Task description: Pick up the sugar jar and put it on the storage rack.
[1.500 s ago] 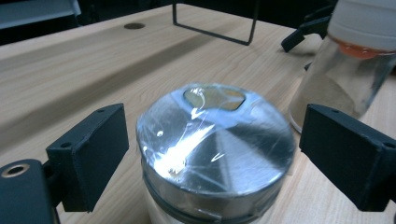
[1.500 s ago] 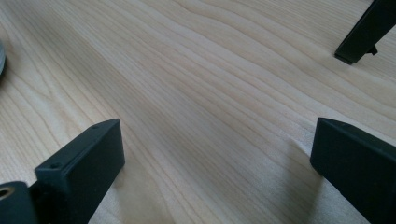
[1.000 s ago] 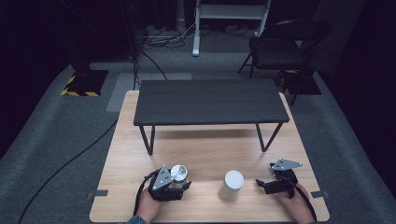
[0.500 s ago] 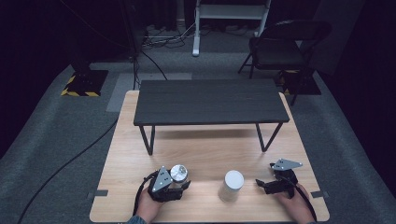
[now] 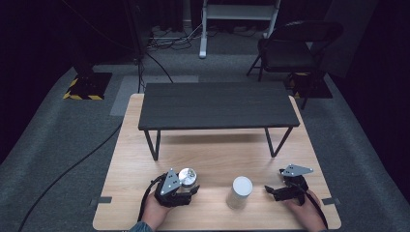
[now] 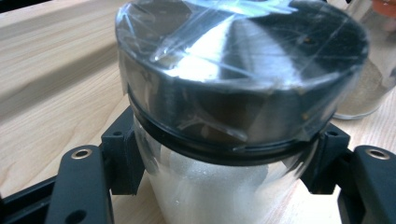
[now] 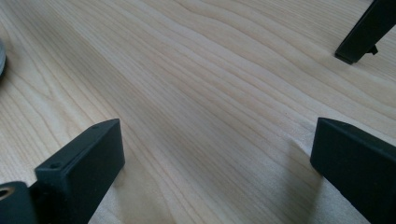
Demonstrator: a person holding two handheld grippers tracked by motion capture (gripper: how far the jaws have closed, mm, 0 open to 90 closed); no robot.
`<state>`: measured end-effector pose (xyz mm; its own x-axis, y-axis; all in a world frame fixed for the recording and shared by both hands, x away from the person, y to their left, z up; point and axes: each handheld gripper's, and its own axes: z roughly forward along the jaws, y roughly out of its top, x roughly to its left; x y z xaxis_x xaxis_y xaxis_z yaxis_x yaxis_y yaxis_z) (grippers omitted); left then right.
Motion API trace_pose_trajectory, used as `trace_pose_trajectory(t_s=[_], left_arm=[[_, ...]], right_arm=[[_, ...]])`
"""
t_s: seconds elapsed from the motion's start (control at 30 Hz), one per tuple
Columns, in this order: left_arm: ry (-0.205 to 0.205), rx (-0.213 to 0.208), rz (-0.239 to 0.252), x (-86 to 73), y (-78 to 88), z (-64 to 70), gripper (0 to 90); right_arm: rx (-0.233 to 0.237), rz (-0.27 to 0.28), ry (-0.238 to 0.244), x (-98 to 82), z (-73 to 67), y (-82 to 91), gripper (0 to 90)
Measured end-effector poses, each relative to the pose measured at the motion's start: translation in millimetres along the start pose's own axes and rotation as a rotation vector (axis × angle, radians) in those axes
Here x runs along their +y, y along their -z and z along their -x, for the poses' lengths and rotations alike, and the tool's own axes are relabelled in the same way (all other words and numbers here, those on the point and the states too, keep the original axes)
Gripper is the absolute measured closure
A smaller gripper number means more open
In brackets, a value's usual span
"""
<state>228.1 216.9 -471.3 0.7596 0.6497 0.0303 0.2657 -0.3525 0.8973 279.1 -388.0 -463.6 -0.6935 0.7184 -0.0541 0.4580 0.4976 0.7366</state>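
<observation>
Glass jar [image 6: 219, 186], shiny film-wrapped metal lid, white granules inside, sits pinched between left gripper [image 5: 186, 189] jaws; right gripper [image 5: 273, 192] spread.

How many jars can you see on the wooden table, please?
2. One clear jar with a shiny metal lid sits clamped in the left gripper near the front edge; a white-topped jar stands beside it, left of the right gripper.

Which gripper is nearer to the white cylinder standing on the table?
The right gripper looks slightly nearer, just right of the white cylinder. The left gripper, clamped on a jar, sits farther left.
</observation>
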Motion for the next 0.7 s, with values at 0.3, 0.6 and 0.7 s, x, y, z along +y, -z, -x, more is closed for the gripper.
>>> trace_pose_trajectory(t_s=[0.3, 0.6, 0.7], left_arm=[[0.007, 0.038, -0.006, 44.4, 3.1, -1.7, 30.6], [0.007, 0.029, 0.019, 90.1, 5.2, -7.4, 30.6], [0.008, 0.026, 0.029, 104.1, 6.1, -7.5, 30.6]], right_arm=[[0.001, 0.0, 0.0, 0.0, 0.2, 0.0, 2.8], [0.009, 0.001, 0.008, -0.2, 1.1, -0.1, 2.9], [0.01, 0.001, 0.008, -0.2, 1.2, -0.1, 2.9]])
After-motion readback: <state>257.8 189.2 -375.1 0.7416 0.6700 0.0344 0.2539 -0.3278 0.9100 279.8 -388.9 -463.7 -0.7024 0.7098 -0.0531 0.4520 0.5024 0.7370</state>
